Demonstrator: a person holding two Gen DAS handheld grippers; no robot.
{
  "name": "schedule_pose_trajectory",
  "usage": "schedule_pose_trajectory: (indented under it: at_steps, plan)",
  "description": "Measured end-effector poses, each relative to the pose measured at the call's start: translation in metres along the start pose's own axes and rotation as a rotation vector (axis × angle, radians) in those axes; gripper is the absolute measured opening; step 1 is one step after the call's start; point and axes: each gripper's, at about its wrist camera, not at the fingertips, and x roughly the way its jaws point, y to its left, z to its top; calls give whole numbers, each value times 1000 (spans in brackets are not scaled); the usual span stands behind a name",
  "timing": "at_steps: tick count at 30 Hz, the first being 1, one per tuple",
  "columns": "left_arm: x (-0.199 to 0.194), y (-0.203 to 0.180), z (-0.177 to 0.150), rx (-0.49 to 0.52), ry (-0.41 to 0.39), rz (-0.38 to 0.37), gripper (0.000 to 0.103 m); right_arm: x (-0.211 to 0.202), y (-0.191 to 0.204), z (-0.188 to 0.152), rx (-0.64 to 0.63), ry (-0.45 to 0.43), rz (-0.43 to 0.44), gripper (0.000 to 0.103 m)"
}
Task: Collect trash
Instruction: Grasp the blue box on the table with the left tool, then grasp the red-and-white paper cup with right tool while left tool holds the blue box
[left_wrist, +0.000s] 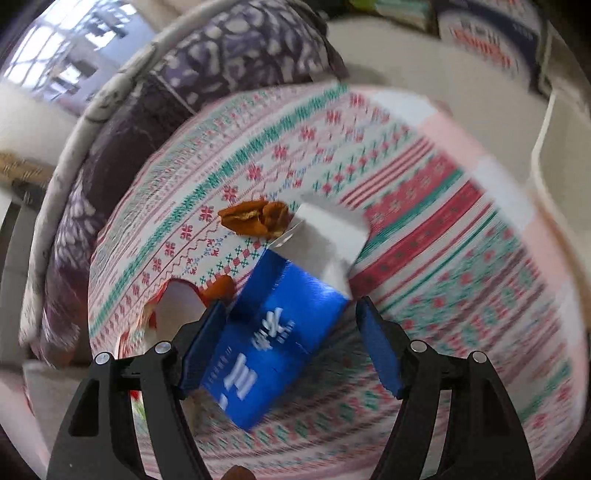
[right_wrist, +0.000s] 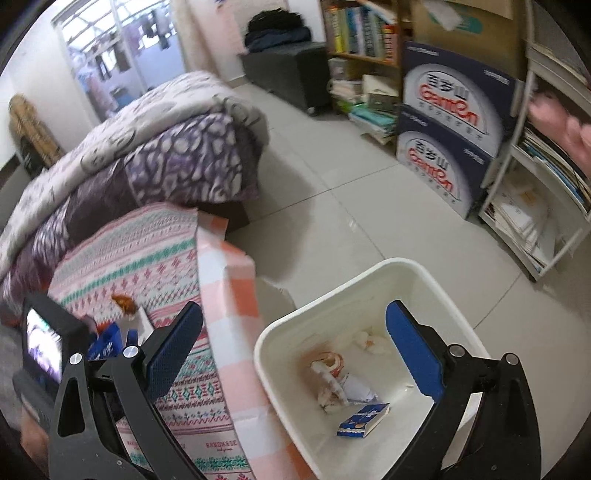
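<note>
The white plastic bin (right_wrist: 369, 280) stands open-topped on the floor just beside the patterned cloth-covered surface (right_wrist: 147, 236), its mouth unobstructed between the right gripper's (right_wrist: 295, 350) spread jaws. On the surface, a blue cardboard box (left_wrist: 273, 339) fills the gap between the left gripper's (left_wrist: 291, 339) jaws, dried orange peel (left_wrist: 255, 218) beyond it.

"Ganten" — two stacked cartons (right_wrist: 448, 136)

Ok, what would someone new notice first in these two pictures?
Probably the shiny blue box, lying between the open fingers of the left gripper on the patterned tablecloth, with orange peel just beyond it. Next, the white bin on the floor beside the table, under the open right gripper, already holding crumpled paper and a small blue carton.
</note>
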Motion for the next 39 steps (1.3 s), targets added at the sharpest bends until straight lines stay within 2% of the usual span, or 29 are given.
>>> schedule_pose_trajectory:
  at_steps: [2, 7, 9, 11, 15, 18, 21, 23, 26, 30, 31, 32, 35, 39]
  plan:
    - [11, 7, 3, 29, 28, 1, 72, 2, 6, 0, -10, 16, 15, 95]
    - [19, 27, 3, 29, 59, -116, 74, 7, 13, 0, -12, 42, 30, 96]
    - [19, 28, -2, 24, 62, -141, 69, 9, 13, 0, -15, 53, 32, 96]
    - [17, 33, -9, -36, 68, -185, 62, 12, 13, -1, -11, 70, 40, 96]
    - [7, 25, -31, -106, 60, -174, 57, 14, 12, -2, 14, 92, 62, 96]
    - [-8, 21, -56, -198, 51, -211, 54, 13, 15, -5, 26, 98, 81, 96]
    - [-26, 30, -84, -373, 63, -280, 47, 14, 23, -9, 14, 103, 88, 96]
    - [-41, 42, -108, -506, 55, -360, 43, 16, 32, -13, -2, 108, 92, 96]
    - [-69, 65, -147, -690, -6, -447, 39, 19, 48, -22, -52, 116, 89, 96]
    - [-106, 95, -185, -874, -138, -471, 30, 26, 71, -33, -111, 130, 106, 96]
    - [-115, 106, -196, -927, -178, -471, 25, 28, 78, -37, -132, 130, 112, 96]
    - [-122, 114, -199, -960, -208, -463, 20, 31, 86, -40, -153, 134, 121, 96]
    - [-131, 140, -205, -1018, -278, -450, 20, 36, 114, -52, -222, 151, 167, 96]
    - [-143, 158, -209, -1046, -329, -449, 20, 39, 161, -63, -333, 99, 215, 96]
